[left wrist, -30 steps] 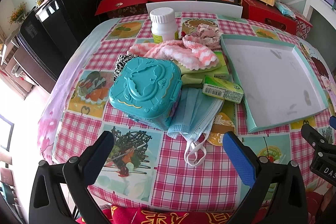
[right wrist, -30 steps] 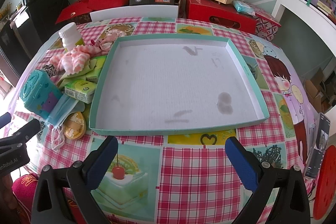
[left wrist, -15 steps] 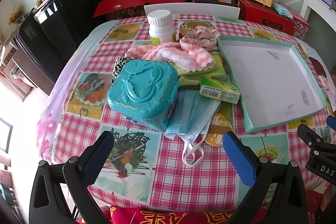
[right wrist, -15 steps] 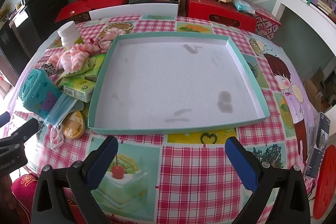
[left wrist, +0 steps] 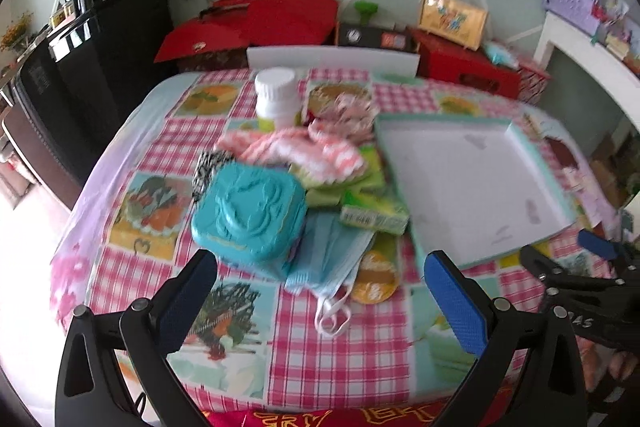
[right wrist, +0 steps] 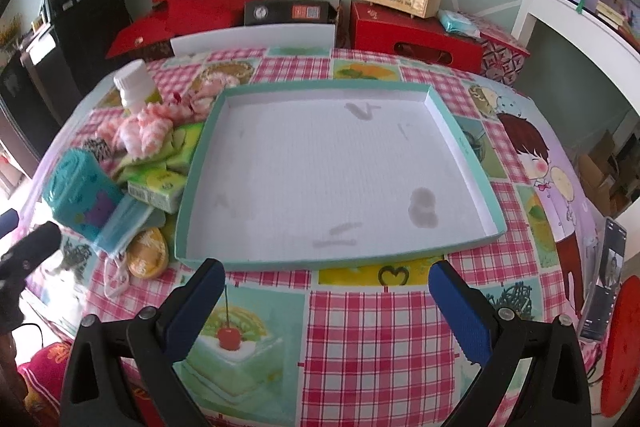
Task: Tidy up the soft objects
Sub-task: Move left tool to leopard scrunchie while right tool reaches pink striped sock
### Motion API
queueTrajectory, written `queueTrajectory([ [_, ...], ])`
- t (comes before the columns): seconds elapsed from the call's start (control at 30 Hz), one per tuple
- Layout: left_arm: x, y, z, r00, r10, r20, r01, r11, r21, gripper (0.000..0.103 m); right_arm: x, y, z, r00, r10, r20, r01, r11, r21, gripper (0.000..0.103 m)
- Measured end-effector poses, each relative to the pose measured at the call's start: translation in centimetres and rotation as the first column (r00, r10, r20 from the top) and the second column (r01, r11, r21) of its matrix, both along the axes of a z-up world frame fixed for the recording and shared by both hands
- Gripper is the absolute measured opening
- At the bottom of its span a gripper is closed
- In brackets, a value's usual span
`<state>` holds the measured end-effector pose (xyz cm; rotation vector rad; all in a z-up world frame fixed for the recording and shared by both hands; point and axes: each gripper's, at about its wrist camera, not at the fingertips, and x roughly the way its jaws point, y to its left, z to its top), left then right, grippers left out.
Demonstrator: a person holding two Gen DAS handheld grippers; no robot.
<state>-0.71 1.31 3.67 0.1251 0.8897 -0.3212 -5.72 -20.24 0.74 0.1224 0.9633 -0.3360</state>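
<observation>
A: What surface is seen?

B: A round table (right wrist: 360,339) covered with a pink-checked cloth printed with cakes and cartoon figures is seen; red boxes (right wrist: 412,35) are stacked against the wall behind it.

A: How are the grippers held?

B: The left gripper (left wrist: 320,301) is held above the near edge of the table with its blue-padded fingers spread wide apart, and nothing is gripped between them. The right gripper (right wrist: 326,307) is held likewise, fingers apart and empty, pointed at the tray.

A: Where is the tray placed?

B: In the right wrist view, a shallow teal-rimmed tray (right wrist: 192,187) with a white, stained floor is set at the centre of the table. Nothing is held in it.

A: And the soft things?

B: They are piled at 9 o'clock of the tray, just beside its rim. A pink fluffy cloth (left wrist: 304,151) is laid at the far end of the pile, with a white-capped bottle (left wrist: 277,99) standing at 12 o'clock of it. A blue face mask (left wrist: 328,251) is spread at the near end, partly tucked under a teal plastic case (left wrist: 250,213). A green tissue pack (left wrist: 374,219) is found between the mask and the tray, touching the tray's rim. A black-and-white patterned item (left wrist: 208,167) is partly hidden behind the case.
</observation>
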Motion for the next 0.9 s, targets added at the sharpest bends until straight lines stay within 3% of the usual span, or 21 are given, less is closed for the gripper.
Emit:
queueTrajectory([
  [0.3, 2.6, 2.0, 3.9, 1.000, 0.007, 0.008, -0.007, 0.994, -0.112, 0.103, 1.3, -0.1, 2.4, 0.997, 0.018, 0.072, -0.020, 1.000, 0.020, 0.103],
  [0.53, 7.2, 6.1, 7.6, 0.985, 0.152, 0.081, -0.133, 0.968, -0.211, 0.103, 4.1, 0.4, 5.1, 0.989, 0.064, 0.135, -0.070, 0.997, 0.038, 0.103],
  [0.73, 11.0, 8.1, 6.9, 0.981, 0.191, 0.035, -0.179, 0.960, -0.216, 0.103, 7.8, 2.7, 5.7, 0.976, 0.158, 0.151, -0.168, 0.984, 0.057, 0.103],
  [0.9, 12.2, 9.0, 4.9, 0.988, 0.158, 0.002, -0.153, 0.965, -0.213, 0.103, 11.0, 4.8, 4.3, 0.970, 0.205, 0.131, -0.218, 0.971, 0.096, 0.101],
])
